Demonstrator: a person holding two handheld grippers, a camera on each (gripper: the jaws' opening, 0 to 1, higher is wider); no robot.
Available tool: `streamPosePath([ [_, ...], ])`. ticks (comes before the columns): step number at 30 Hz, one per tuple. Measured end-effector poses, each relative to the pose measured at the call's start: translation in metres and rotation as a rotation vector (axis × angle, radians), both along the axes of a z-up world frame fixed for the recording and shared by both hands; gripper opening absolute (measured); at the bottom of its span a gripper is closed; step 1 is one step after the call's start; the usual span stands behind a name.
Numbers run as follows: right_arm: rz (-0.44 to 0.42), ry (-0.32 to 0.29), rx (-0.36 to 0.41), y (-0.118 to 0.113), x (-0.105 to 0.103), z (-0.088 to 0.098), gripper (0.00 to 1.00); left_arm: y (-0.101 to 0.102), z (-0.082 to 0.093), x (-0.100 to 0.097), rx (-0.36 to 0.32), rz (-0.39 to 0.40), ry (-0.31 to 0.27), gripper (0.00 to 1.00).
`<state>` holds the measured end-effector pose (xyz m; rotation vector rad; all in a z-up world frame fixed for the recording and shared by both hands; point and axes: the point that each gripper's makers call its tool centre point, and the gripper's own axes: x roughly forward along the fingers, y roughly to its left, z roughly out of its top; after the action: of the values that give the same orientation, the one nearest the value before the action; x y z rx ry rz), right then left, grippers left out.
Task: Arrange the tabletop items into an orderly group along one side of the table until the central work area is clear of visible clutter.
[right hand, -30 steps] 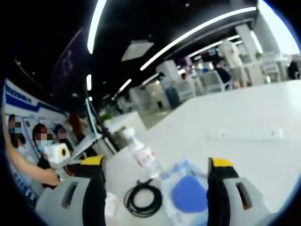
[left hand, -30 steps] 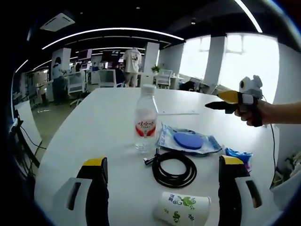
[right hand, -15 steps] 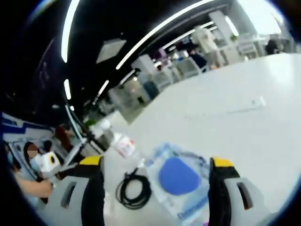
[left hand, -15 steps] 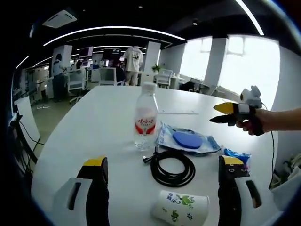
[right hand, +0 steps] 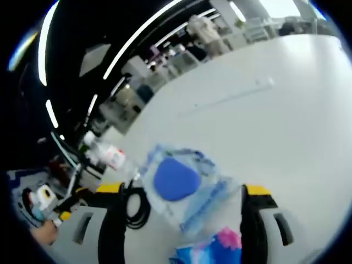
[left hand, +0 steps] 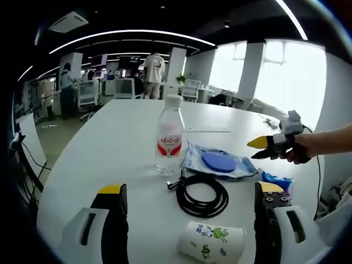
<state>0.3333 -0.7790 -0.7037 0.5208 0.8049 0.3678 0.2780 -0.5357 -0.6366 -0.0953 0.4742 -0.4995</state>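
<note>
Clutter sat mid-tabletop [left hand: 115,143]: bottle [left hand: 170,135] upright, red label, white cap; clear pouch [left hand: 219,163] with a blue disc inside lay just beside it; coiled black cable [left hand: 202,196] lay in front of both, its plug end close to the bottle base. Paper cup [left hand: 211,240] with green print lay on its side nearest the camera, between the left gripper [left hand: 187,204] fingers. Blue packet [left hand: 278,180] lay beyond the pouch, near the left gripper's right finger. Left gripper fingers were wide apart, holding nothing, low over the near tabletop edge. Right gripper [left hand: 263,148] showed in the left gripper view at the right, held in a hand [left hand: 302,148], yellow tips close together, in the air beside the pouch. In the right gripper view its own fingers [right hand: 254,192] stood apart and empty, pouch [right hand: 181,184] between them, blue-and-pink packet [right hand: 212,250] at the bottom edge, cable [right hand: 133,207] and bottle [right hand: 107,155] to the left. Image was blurred there.
</note>
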Motion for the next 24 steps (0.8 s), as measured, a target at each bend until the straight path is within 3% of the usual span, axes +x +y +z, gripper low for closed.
streamPosePath([
  [4, -0.023, 0.063, 0.018, -0.001, -0.003, -0.004, 0.69, -0.002, -0.001, -0.001, 0.001, -0.011, 0.003, 0.95],
  [11, -0.023, 0.073, -0.017, 0.012, -0.008, -0.004, 0.65, 0.000, -0.006, -0.005, -0.034, 0.013, 0.025, 0.91],
  [15, 0.077, 0.045, -0.187, 0.016, -0.010, -0.015, 0.61, 0.002, -0.008, -0.007, -0.035, 0.021, 0.032, 0.91],
  [18, 0.096, 0.026, -0.273, 0.014, -0.007, -0.024, 0.54, 0.002, -0.010, -0.008, -0.038, 0.025, 0.040, 0.90],
  [24, 0.083, 0.014, -0.343, 0.001, 0.001, -0.034, 0.32, 0.008, -0.011, -0.008, -0.033, 0.040, 0.042, 0.89],
])
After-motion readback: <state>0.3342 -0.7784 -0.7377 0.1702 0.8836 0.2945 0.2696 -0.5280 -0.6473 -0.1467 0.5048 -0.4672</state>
